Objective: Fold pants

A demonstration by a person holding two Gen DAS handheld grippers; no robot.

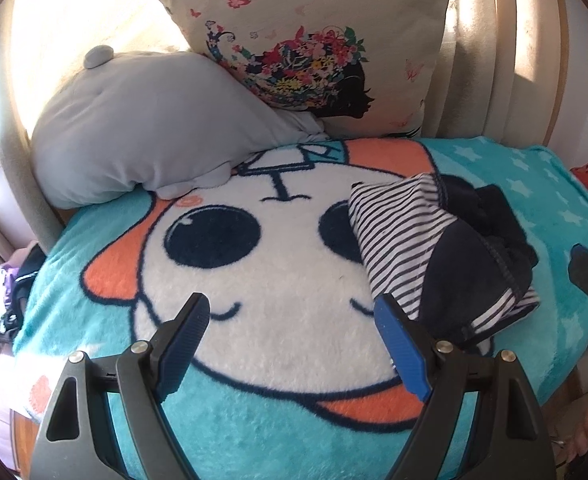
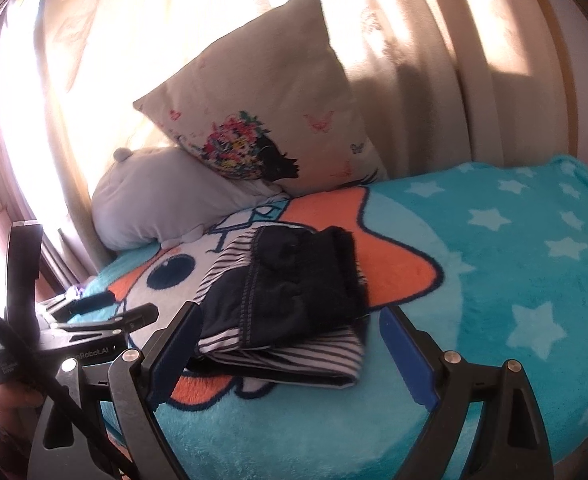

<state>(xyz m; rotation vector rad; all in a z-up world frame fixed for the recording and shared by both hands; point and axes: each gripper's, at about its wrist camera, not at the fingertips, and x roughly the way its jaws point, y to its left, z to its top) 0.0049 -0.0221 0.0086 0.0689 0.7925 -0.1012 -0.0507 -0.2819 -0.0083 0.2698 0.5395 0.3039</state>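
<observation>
I see pants (image 2: pixel 282 304) – dark navy outside, navy-and-white striped lining. Blanket (image 1: pixel 514 184) under them turquoise with pale stars, big white cartoon face, orange patches, navy outlines. Cream cushion (image 1: pixel 314 40) – black silhouette head, multicoloured flowers, pink butterflies. Plush pillow (image 1: pixel 142 128) pale grey. My gripper pads (image 1: pixel 186 344) blue, frames black.

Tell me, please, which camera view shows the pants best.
The right wrist view: the pants lie centred there, folded on the blanket, with their stacked layers visible. In the left wrist view they sit off to the right, partly behind a finger.
</observation>
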